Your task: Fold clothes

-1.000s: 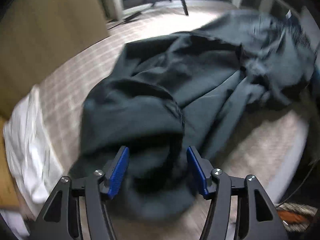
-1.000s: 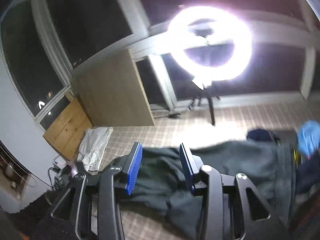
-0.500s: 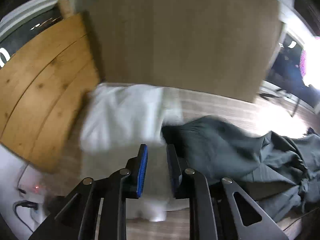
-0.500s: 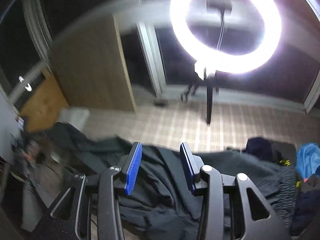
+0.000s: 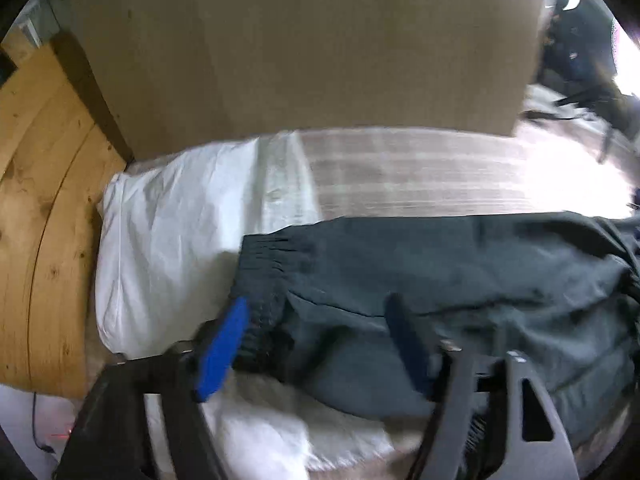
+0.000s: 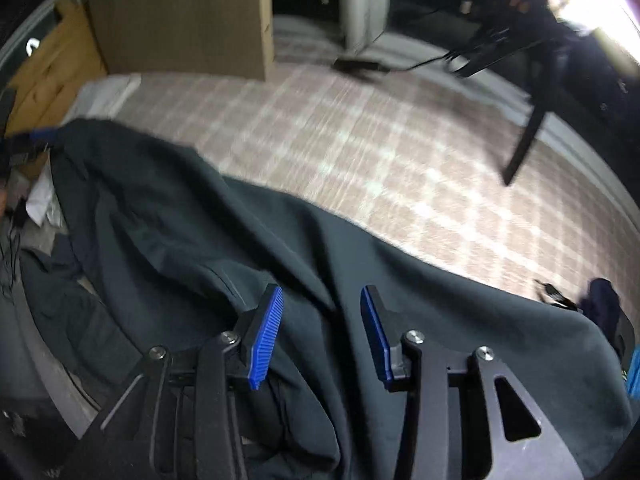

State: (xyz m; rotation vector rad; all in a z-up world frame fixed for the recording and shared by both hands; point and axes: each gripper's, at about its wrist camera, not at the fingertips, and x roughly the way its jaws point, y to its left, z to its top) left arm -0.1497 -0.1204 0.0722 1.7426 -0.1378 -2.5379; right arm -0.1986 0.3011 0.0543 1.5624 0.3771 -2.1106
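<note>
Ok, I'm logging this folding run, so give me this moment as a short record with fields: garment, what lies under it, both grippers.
garment: dark trousers, spread along the floor, elastic waistband at the left end
under waistband: white cloth
floor: pale checked covering
behind: tan board
left gripper: over the waistband corner, jaws opening, pads not pressing the fabric
right gripper: over the trousers, jaws opening, fabric between them, not pinched
</note>
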